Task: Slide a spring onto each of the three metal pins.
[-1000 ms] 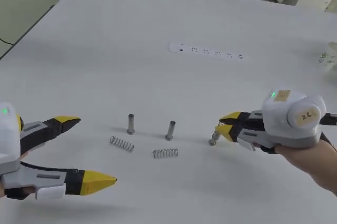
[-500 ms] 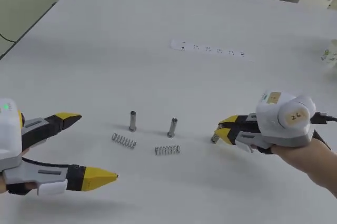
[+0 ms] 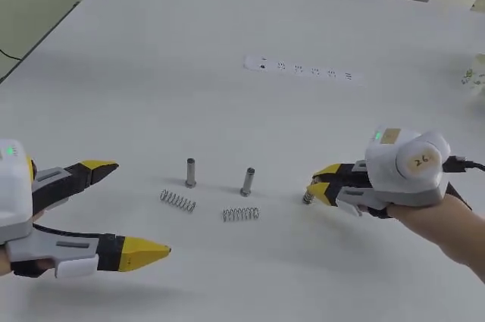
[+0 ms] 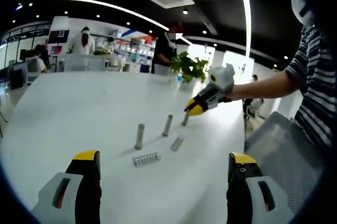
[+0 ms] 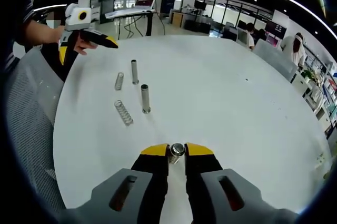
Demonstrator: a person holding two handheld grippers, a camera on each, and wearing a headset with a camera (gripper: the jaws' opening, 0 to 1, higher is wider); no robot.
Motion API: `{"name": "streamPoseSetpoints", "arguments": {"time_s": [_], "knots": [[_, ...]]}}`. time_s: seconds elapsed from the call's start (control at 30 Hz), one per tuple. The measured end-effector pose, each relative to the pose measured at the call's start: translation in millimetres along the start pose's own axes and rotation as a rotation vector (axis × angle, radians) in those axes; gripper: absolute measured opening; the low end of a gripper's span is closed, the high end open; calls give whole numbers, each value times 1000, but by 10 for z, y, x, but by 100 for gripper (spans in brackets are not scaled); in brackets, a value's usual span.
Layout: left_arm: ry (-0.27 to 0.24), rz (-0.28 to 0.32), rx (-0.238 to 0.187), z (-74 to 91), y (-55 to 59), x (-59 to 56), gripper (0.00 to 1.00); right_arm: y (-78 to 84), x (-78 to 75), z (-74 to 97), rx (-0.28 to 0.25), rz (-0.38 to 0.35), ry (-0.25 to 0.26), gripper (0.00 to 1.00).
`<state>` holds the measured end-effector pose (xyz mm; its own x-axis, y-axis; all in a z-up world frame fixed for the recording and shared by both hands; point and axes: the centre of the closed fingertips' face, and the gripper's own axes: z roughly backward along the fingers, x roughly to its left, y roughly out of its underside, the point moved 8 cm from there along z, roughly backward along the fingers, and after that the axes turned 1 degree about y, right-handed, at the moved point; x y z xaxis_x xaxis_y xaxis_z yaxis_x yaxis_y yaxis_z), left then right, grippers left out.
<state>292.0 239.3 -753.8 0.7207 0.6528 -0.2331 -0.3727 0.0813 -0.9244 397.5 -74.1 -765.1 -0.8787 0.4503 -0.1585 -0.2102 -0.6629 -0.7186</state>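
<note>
Metal end pin (image 5: 177, 151), spring (image 5: 172, 154) round it, right of middle pin (image 3: 247, 182): right hand-held gripper (image 3: 318, 186) pinching it. First spring seating, likely. Left hand-held gripper (image 3: 140, 206) spread. Next: grasp loose spring (image 3: 240, 214) near middle pin.

The table (image 3: 227, 72) I'm working over is plain white, and so is the power strip (image 3: 299, 70) near its far edge. The two pins (image 3: 190, 173), the third pin (image 5: 176, 151) and the springs (image 3: 177, 201) are bare silver-grey metal. My left gripper (image 3: 140, 207) and right gripper (image 3: 314, 187) have yellow tips on black jaws and white-and-grey bodies with a green light, and the sleeve (image 4: 310, 76) is striped dark and light.
</note>
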Motion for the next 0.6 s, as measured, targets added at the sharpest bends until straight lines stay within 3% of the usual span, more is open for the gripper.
{"name": "streamPoseSetpoints", "arguments": {"time_s": [0.6], "knots": [[5, 4, 5, 14, 14, -11, 98, 27, 5, 6, 0, -43, 10, 18]]}}
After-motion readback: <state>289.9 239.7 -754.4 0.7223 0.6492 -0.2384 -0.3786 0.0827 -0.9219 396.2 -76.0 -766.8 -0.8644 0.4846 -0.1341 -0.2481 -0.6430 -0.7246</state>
